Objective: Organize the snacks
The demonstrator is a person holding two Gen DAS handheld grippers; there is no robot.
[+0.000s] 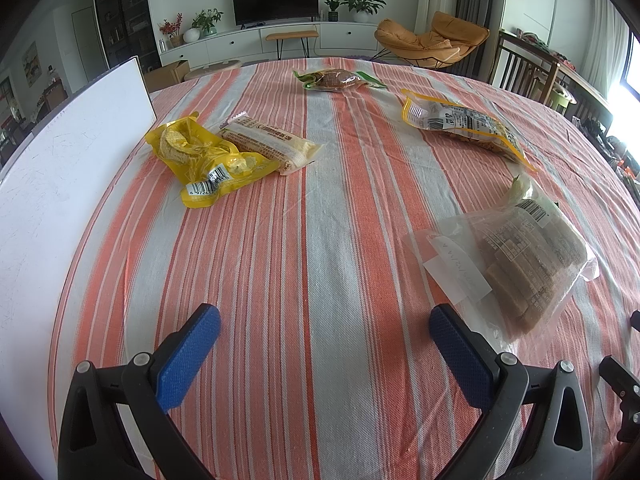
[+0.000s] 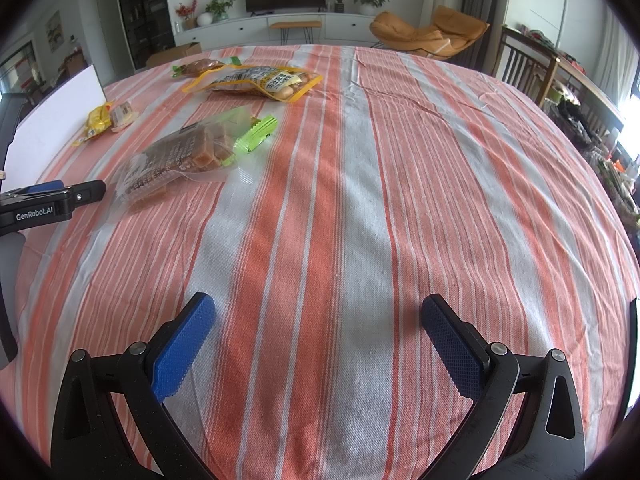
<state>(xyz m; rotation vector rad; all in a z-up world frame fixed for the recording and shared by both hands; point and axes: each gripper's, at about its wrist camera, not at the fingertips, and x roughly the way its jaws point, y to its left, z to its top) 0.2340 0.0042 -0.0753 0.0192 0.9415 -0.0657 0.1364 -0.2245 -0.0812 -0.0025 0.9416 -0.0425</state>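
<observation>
Several snack packs lie on a striped cloth. A yellow packet (image 1: 204, 158) and a beige wrapped bar (image 1: 272, 146) sit far left, beside a white board (image 1: 60, 184). A clear bag of brown blocks (image 1: 520, 264) lies near right; in the right wrist view this clear bag (image 2: 176, 160) is at left. A yellow-edged pouch (image 1: 460, 124) and a green-ended pack (image 1: 336, 79) lie farther back. My left gripper (image 1: 324, 334) is open above bare cloth. My right gripper (image 2: 318, 326) is open too, nothing between its fingers.
The orange and white striped tablecloth (image 2: 360, 200) covers a round table. The white board stands along the left edge. Wooden chairs (image 1: 524, 68) stand at the far right rim. In the right wrist view the left gripper's body (image 2: 44, 202) shows at the left edge.
</observation>
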